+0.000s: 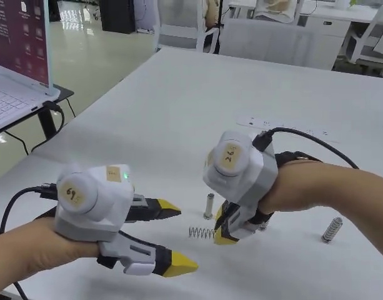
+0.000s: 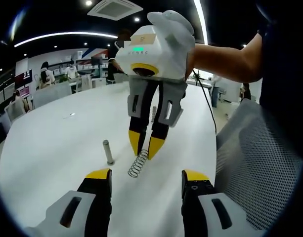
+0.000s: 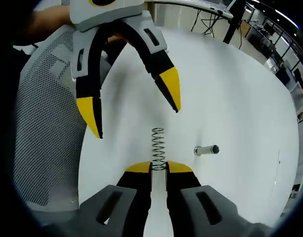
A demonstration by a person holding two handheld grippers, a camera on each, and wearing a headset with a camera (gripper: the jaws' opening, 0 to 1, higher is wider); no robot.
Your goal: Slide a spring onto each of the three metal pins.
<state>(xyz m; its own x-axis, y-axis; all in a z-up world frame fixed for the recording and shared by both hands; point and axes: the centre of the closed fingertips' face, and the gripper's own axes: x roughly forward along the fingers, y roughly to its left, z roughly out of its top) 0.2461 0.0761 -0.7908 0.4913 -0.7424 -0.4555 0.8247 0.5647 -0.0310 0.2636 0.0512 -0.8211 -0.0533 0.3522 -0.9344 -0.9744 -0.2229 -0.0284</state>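
Note:
A loose spring (image 1: 201, 232) lies level just above the white table (image 1: 179, 112). My right gripper (image 1: 223, 228) is shut on one end of it; the right gripper view has the coil (image 3: 158, 145) sticking out from between the closed jaws (image 3: 158, 167). A bare metal pin (image 1: 208, 205) stands upright just behind the spring, also seen as the pin (image 3: 206, 150) and the pin (image 2: 108, 152). Facing the spring's free end, my left gripper (image 1: 186, 239) stands open and holds nothing. Another spring (image 1: 332, 229) stands upright at the right.
An open laptop (image 1: 16, 75) sits on a side stand at the far left. A black cable (image 1: 316, 140) runs from the right gripper over the person's arm. A mesh chair (image 2: 260, 163) is close to the table's near edge. Chairs stand beyond the far end.

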